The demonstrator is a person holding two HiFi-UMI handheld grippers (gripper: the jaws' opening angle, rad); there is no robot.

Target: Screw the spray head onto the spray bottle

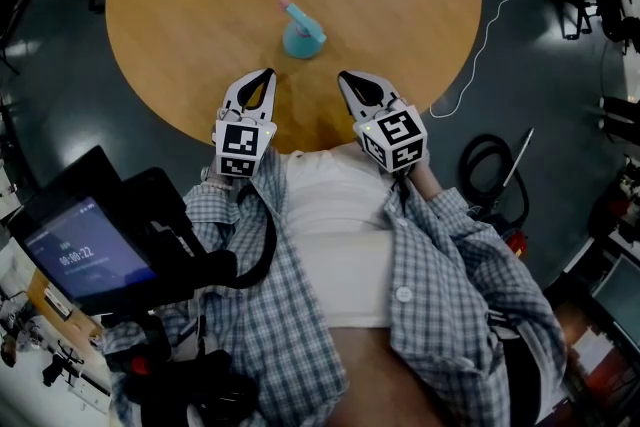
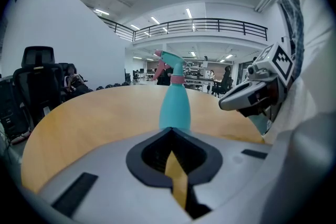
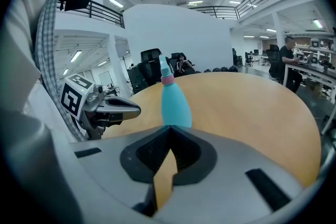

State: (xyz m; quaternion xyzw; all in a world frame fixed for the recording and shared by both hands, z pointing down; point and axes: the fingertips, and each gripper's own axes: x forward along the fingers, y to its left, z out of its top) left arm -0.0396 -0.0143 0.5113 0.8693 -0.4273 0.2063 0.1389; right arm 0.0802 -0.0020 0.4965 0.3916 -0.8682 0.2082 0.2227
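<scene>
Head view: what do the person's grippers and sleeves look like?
The left gripper and right gripper match: a pale grey claw with a black lining, tapering to a point, behind it a white cube with black square markers. The sleeves are a blue-grey checked shirt, open over a white T-shirt.

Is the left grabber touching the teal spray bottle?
Apart. The head view shows bare round wooden table between the shut left gripper and the teal plastic spray bottle.

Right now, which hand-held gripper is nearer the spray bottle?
Left, by a hair. The left hand-held gripper sits just short of the spray bottle, toward its left; the right hand-held gripper mirrors it on the other side. Both shut, empty.
</scene>
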